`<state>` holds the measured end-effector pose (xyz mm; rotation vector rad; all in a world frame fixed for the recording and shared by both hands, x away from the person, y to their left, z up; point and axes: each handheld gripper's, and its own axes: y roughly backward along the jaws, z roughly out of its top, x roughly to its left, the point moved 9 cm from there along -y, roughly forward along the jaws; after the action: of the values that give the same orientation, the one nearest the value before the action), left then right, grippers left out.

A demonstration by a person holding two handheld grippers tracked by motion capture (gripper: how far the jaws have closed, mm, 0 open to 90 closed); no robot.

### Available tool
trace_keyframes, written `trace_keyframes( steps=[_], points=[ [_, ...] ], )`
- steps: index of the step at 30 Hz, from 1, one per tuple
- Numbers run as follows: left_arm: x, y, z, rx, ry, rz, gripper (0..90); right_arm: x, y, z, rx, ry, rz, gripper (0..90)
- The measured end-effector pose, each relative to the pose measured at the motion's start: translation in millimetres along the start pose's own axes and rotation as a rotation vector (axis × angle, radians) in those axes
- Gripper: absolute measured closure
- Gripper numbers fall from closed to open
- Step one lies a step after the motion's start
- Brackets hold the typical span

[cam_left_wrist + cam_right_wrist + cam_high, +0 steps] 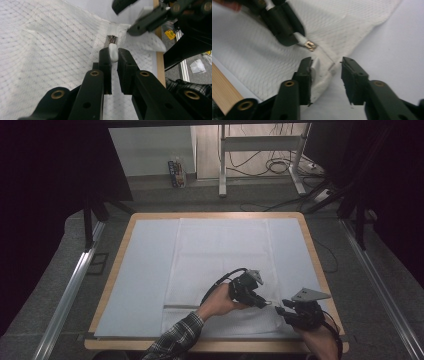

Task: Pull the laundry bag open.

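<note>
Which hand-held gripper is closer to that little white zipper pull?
Left. The left hand-held gripper pinches the zipper pull; the right hand-held gripper sits open just beside it.

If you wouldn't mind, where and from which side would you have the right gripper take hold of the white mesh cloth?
Probably at the cloth's corner, where the edge already lies between the right gripper's open jaws. Come in low from the bare mat side. The left gripper pins the zipper pull just beside it.
</note>
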<state>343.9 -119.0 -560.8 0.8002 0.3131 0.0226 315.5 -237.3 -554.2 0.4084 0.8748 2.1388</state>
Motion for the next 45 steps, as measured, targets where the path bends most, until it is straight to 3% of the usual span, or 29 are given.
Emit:
trace_keyframes(
  steps=[2,6,10,14,15,17,19,20,22,24,33,39,45],
  points=[
    [-2.5,2.6,-0.7,-0.02,0.012,-0.005,82.9,-2.8,1.3,1.2,-0.01,-0.039,0.021,51.9],
    [-6.2,6.9,-3.8,-0.048,-0.008,-0.019,82.9,-1.8,-2.8,2.0,-0.005,-0.104,0.088,39.7],
    [-7.2,8.7,-6.8,-0.06,-0.017,-0.031,82.9,0.2,-10.7,2.2,0.011,-0.142,0.17,36.9],
    [-7.5,9.2,-7.8,-0.066,-0.026,-0.035,82.9,3.1,-15.8,6.4,0.004,-0.199,0.271,46.5],
    [-8.0,9.0,-8.0,-0.068,-0.023,-0.037,82.9,3.1,-15.8,6.4,0.004,-0.199,0.271,46.5],
    [-7.9,8.7,-8.4,-0.065,-0.027,-0.034,82.9,4.0,-16.3,8.1,-0.005,-0.212,0.303,55.1],
    [-7.9,7.6,-8.3,-0.065,-0.032,-0.034,82.8,4.3,-14.7,10.1,-0.016,-0.202,0.304,66.4],
    [-8.1,6.4,-8.8,-0.057,-0.036,-0.033,82.8,4.3,-14.7,10.1,-0.016,-0.202,0.304,66.4],
    [-8.3,2.3,-10.9,-0.037,-0.042,-0.023,82.6,4.2,-11.5,12.1,-0.033,-0.192,0.291,77.6],
    [-7.7,-0.7,-12.0,-0.03,-0.04,-0.018,81.9,5.3,-9.5,13.6,-0.046,-0.187,0.298,83.3],
    [-9.3,-4.5,-13.8,-0.027,-0.01,-0.048,73.7,6.1,-5.3,17.2,-0.074,-0.16,0.271,85.0],
    [-7.7,-3.8,-11.9,-0.03,0.033,-0.067,75.1,8.6,-4.7,17.5,-0.078,-0.122,0.258,84.9],
    [-8.3,-6.4,-10.4,-0.024,0.058,-0.061,83.8,8.4,-3.6,17.9,-0.085,-0.114,0.252,84.9]
  ],
)
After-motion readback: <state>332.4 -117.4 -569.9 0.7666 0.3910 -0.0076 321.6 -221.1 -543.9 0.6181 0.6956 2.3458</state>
